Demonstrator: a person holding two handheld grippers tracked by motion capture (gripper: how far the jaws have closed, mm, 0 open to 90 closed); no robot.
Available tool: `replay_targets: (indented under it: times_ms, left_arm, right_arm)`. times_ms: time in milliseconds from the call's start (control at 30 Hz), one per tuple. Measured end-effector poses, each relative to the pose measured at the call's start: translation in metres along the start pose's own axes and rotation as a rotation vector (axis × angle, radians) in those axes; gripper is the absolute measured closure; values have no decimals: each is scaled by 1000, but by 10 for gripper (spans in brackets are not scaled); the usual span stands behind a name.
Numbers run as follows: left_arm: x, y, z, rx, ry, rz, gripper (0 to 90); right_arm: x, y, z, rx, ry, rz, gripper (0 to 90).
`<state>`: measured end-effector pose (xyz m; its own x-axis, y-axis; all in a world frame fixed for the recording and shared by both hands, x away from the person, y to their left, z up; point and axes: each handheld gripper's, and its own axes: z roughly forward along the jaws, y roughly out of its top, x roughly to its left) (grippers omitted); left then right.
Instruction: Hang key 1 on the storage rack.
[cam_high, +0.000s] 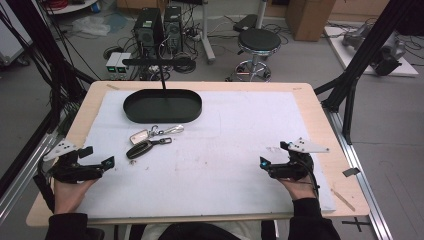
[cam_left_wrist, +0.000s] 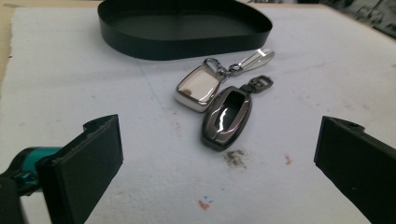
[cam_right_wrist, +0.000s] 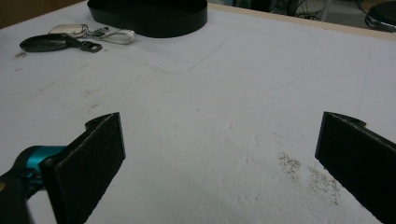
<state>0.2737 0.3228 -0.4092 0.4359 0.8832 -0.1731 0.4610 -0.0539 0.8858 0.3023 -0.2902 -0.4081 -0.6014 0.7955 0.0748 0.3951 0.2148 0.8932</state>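
The left gripper view shows detail that the high view blurs: a dark glossy key fob (cam_left_wrist: 227, 118) lies just beside a silver key fob (cam_left_wrist: 198, 87), perhaps touching it, below the black oval tray (cam_left_wrist: 187, 44) in the upper middle of the frame. In the high view, the left tongs (cam_high: 97, 156) sit at lower left and the right tongs (cam_high: 274, 155) at lower right, each held low over the white mat (cam_high: 220, 150) on the bench (cam_high: 325, 130). Both stand wide apart, gripping nothing.
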Motion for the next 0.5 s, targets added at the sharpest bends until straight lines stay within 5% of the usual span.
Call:
replay_targets:
  times_ms: [500]
  left_arm:
    - [-6,1,6,46,-9,34,17]
  right_arm:
    - [-4,-6,3,-7,-24,7,7]
